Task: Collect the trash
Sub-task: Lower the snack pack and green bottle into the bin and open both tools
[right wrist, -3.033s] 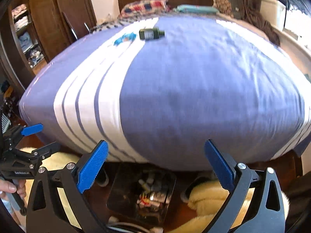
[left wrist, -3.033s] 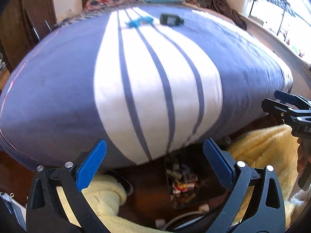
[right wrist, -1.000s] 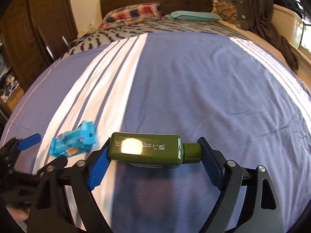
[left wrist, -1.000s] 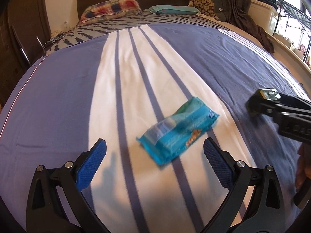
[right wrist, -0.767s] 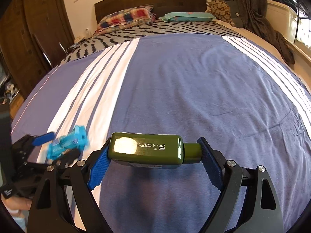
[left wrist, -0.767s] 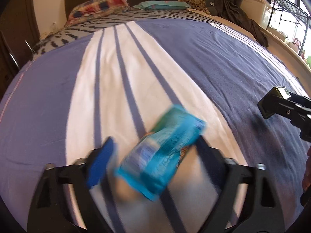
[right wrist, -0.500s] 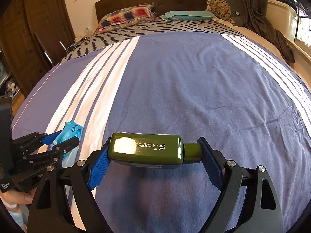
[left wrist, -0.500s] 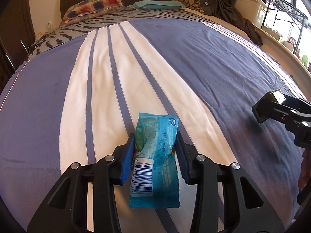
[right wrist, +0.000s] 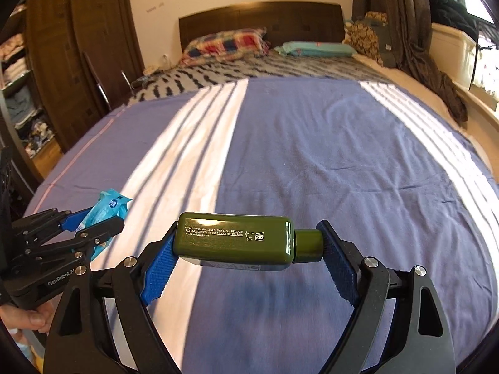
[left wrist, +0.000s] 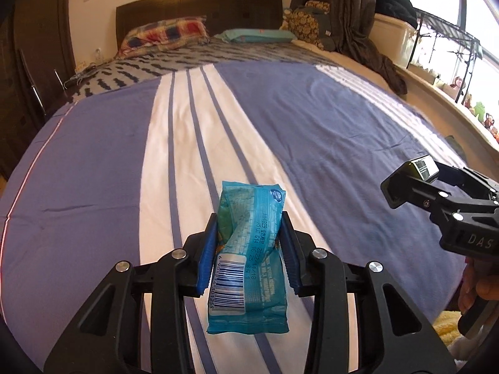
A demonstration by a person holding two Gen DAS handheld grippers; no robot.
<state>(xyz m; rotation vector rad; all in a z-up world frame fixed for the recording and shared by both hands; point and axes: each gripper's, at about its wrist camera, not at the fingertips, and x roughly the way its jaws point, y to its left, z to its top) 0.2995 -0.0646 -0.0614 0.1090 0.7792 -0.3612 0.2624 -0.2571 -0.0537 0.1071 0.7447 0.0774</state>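
The left tool (left wrist: 248, 251) was found newly closed on the blue wrapper (left wrist: 249, 258), lifted clear of the bed (left wrist: 327, 131), while the right tool (right wrist: 246, 260) gripped the green bottle (right wrist: 237, 241) end to end, so both pieces were judged ready for disposal.

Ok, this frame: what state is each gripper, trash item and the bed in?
left gripper: shut on the blue wrapper.
blue wrapper: crumpled, held clear of the bed.
right gripper: shut on the green bottle.
green bottle: capped, clamped lengthwise, lifted.
bed cover: spread flat, lightly wrinkled.
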